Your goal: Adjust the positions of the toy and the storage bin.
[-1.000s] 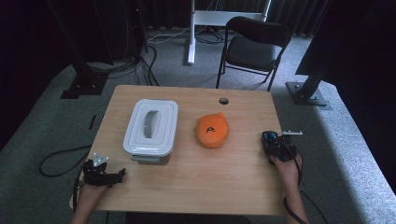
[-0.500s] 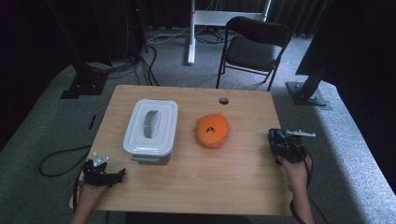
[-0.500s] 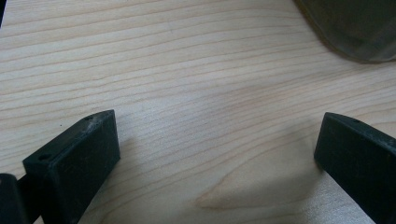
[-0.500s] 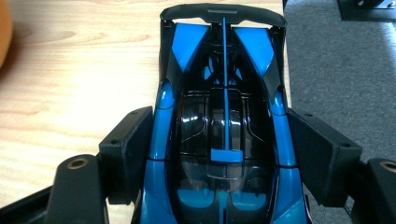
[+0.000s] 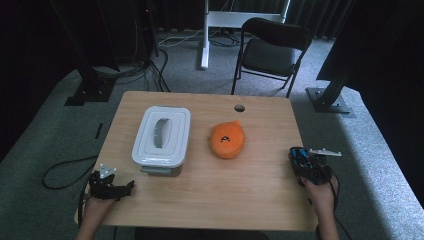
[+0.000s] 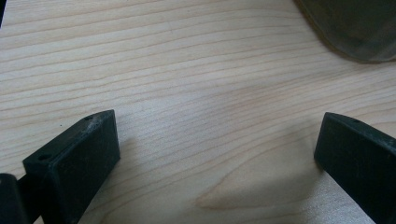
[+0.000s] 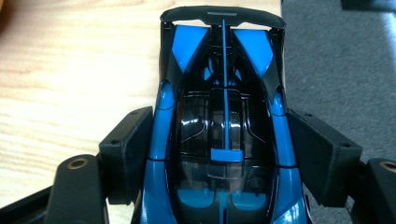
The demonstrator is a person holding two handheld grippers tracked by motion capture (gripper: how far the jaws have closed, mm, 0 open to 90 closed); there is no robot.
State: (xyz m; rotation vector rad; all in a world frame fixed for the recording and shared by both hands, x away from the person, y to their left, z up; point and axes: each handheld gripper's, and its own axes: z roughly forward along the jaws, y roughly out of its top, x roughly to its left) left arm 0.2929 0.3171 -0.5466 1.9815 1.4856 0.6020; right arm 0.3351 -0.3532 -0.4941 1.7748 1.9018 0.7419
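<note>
At table's right edge, the right gripper (image 7: 224,158) clamps a blue-and-black toy car (image 7: 223,116); next likely carrying it to the lidded white plastic box (image 5: 161,135), while the left gripper (image 6: 219,149) rests open.

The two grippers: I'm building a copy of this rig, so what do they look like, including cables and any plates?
Both are black handheld units. The left gripper has two blocky matte black jaws with small screw holes and a grey three-cornered plate on top. The right gripper has the same square black jaws, brass-ringed holes at its arms, a grey plate and a black cable trailing back. No sleeves are visible.
</note>
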